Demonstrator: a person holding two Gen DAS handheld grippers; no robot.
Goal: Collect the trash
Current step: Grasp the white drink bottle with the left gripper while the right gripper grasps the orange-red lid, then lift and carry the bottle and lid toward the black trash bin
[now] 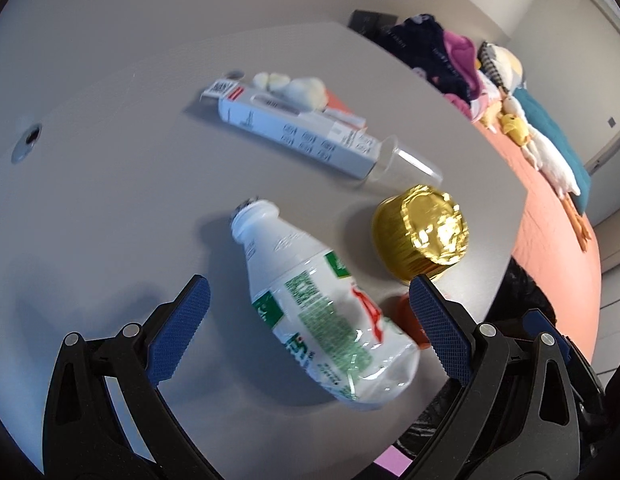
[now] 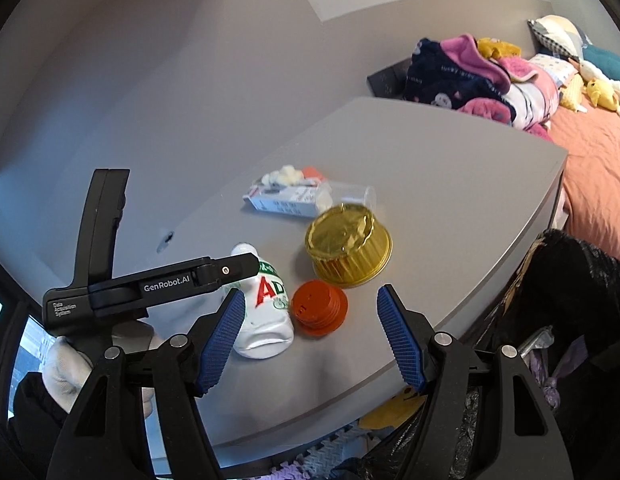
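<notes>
On the grey table (image 1: 89, 152) the trash lies in a loose cluster near the edge that faces the bed. Farthest left in the left wrist view is a long white carton (image 1: 293, 132) lying flat, printed with small grey symbols and a code at one end, with a wad of pale crumpled tissue (image 1: 297, 86) resting against its far side and a clear plastic cup (image 1: 406, 164) on its side just beside its right end. Nearer the camera, a white plastic bottle (image 1: 322, 312) lies on its side, uncapped neck pointing away, its label green with red lettering and its base crumpled and dented. The left gripper (image 1: 305, 296) hangs over it with its blue ribbed fingers (image 1: 181, 328) spread wide on either side of the bottle, not touching it. Just right of the bottle's base sits a small ridged orange cap (image 2: 318, 307), and behind that an overturned gold foil cup (image 1: 422, 232) with a pleated wall and a shiny wrinkled bottom. The right gripper (image 2: 312, 312) hovers above the orange cap, its fingers (image 2: 402, 348) likewise held apart with nothing between them. To the right, past the table's edge, a black trash bag (image 2: 582, 280) stands open beside a bed with a salmon cover (image 2: 598, 168).
</notes>
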